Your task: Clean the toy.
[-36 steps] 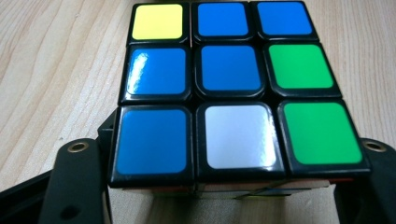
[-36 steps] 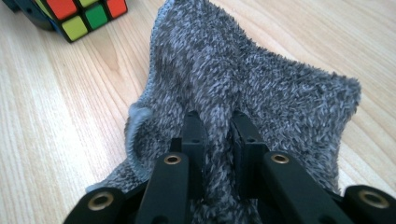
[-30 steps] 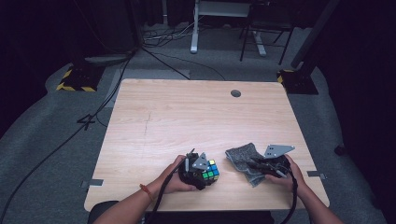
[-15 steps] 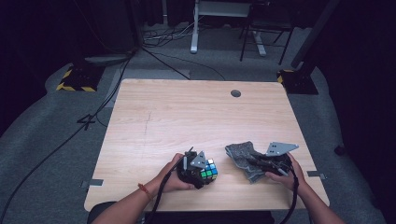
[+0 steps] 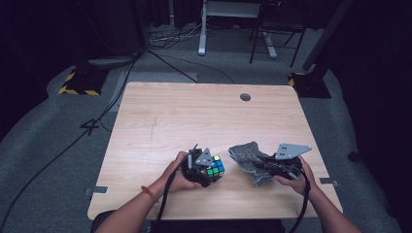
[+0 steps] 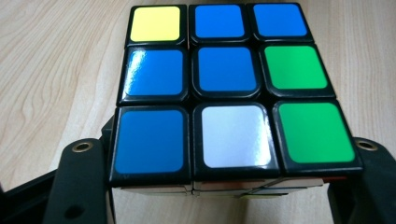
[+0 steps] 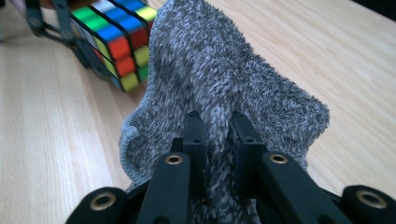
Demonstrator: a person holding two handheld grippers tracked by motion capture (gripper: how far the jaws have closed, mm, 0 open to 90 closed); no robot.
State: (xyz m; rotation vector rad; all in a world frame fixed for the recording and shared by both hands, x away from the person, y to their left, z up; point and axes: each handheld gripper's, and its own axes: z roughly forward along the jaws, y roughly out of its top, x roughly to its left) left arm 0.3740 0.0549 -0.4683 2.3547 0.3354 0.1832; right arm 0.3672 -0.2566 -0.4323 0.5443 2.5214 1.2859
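Item 1: cube (image 5: 214, 167). A colour-sticker puzzle cube, three tiles by three on each face, black frame. Location: near edge of the table (image 5: 194, 121), left of centre, just left of the cloth and apart from it. No long axis (all sides equal). In the high view it sits turned, one corner toward the cloth. Upper face as read in the left gripper view, far row to near row: yellow, blue, blue; blue, blue, green; blue, white, green. In the right gripper view the side faces show green, blue, white, red and yellow tiles. No brand, label or writing can be read on it.

Item 2: left gripper (image 5: 200, 167). Clenched on the cube, one black jaw pressed to each of two opposite sides at the cube's near end. Grey plate on top; cable runs back along the forearm.

Item 3: cloth (image 5: 248, 158). Grey, fuzzy, crumpled. Location: near edge of the table, right of centre. Its bunched length runs from the right gripper out toward the far left, the loose end nearest the cube. In the right gripper view a hemmed edge curls at its left. No tag or writing visible.

Item 4: right gripper (image 5: 272, 165). Clamped on a pinched fold of the cloth, jaws nearly together with the pile squeezed between them.

Item 5: table. Pale wood grain, one round grommet hole (image 5: 245, 97) at the far side. No containers on it.
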